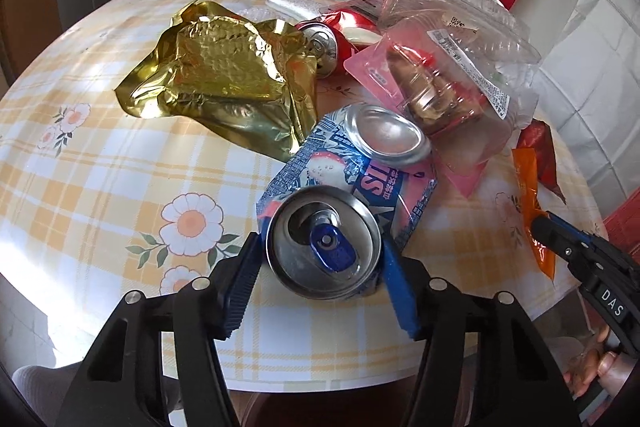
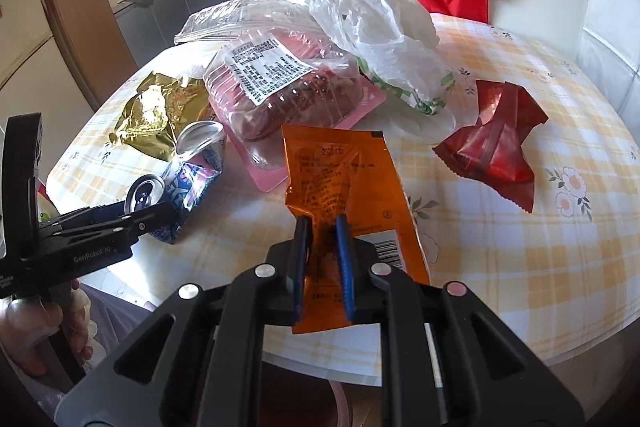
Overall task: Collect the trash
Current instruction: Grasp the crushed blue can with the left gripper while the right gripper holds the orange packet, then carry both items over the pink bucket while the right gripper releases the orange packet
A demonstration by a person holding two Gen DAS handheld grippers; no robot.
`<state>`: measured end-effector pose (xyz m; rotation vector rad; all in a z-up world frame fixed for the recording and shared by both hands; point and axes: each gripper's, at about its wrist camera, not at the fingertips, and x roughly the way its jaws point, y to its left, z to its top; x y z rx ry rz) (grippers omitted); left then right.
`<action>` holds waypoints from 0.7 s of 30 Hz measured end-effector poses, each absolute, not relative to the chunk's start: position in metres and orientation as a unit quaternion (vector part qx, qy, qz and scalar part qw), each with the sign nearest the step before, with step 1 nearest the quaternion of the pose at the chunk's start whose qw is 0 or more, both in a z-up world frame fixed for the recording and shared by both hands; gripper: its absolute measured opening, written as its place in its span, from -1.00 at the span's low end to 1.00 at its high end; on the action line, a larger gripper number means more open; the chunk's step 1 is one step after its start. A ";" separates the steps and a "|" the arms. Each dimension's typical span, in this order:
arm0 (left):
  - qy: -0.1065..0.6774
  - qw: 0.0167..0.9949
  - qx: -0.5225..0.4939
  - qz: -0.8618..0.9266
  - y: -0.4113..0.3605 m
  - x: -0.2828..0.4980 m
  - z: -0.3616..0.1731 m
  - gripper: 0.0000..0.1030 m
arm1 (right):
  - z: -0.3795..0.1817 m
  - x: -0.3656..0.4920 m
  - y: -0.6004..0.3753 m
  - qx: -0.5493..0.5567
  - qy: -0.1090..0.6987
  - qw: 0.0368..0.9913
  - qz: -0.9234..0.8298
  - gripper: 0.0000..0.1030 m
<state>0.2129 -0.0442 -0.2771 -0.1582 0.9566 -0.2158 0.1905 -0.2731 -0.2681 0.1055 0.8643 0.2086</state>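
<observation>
Crushed blue can [image 1: 336, 203], bent double, sits clamped between your left gripper [image 1: 320, 259] jaws; your right gripper [image 2: 323, 227] pinches a crinkled orange sachet [image 2: 344, 195].

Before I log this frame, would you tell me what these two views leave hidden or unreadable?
- Red can: left wrist view, body covered by the gold foil bag and pink packet; absent from right view.
- Clear clamshell contents: blurred by glare and its label in both views.
- Orange sachet: print too small to read; right gripper covers its lower part.
- Blue can: underside hidden; left gripper straddles its top.
</observation>
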 end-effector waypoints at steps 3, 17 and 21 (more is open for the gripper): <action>0.456 0.878 -0.091 -0.111 -0.037 0.206 -0.275 0.05 | -0.266 0.186 -0.273 0.051 0.415 0.903 0.103 -0.66; 0.420 0.889 -0.101 -0.149 -0.028 0.178 -0.240 -0.60 | -0.244 0.165 -0.273 0.055 0.395 0.910 0.111 -0.66; 0.404 0.896 -0.094 -0.161 -0.030 0.168 -0.224 -0.63 | -0.235 0.157 -0.275 0.057 0.385 0.915 0.110 -0.66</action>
